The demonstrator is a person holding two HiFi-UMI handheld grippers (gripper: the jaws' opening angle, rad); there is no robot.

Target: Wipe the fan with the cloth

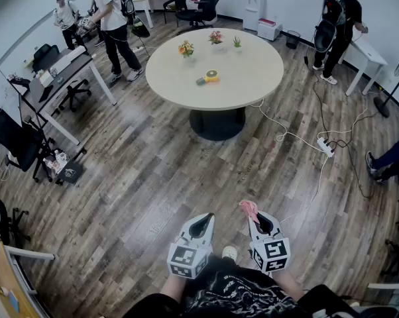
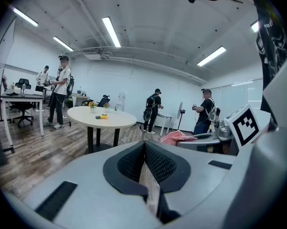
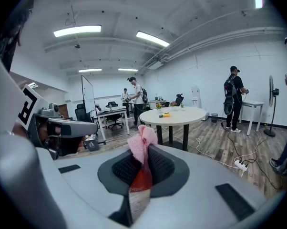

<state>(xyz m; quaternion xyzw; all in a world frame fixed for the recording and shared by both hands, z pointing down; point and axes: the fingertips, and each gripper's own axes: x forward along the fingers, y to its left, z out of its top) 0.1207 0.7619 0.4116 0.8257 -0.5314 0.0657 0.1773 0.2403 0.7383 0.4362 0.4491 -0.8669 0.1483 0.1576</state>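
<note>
We record a wood-plank floor [image 1: 153, 177], open between us and the round bench [image 1: 252, 71] at 12 o'clock, which carries potted flowers [image 1: 186, 48] and a small yellow item [image 1: 211, 77]. A power strip [image 1: 325, 146] trails cable at 2 o'clock; a standing fan [image 3: 271, 90] stands beyond it. Left tongs [image 1: 203, 222] are pressed together, empty. Right tongs [image 1: 256, 217] clamp the pink cloth [image 1: 248, 208], at 5 o'clock.

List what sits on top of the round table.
On the round table: an orange-flowered pot, a pink-flowered pot, a small green plant and a yellow-green object too small to identify. Anything directly behind the pots is hidden.
</note>
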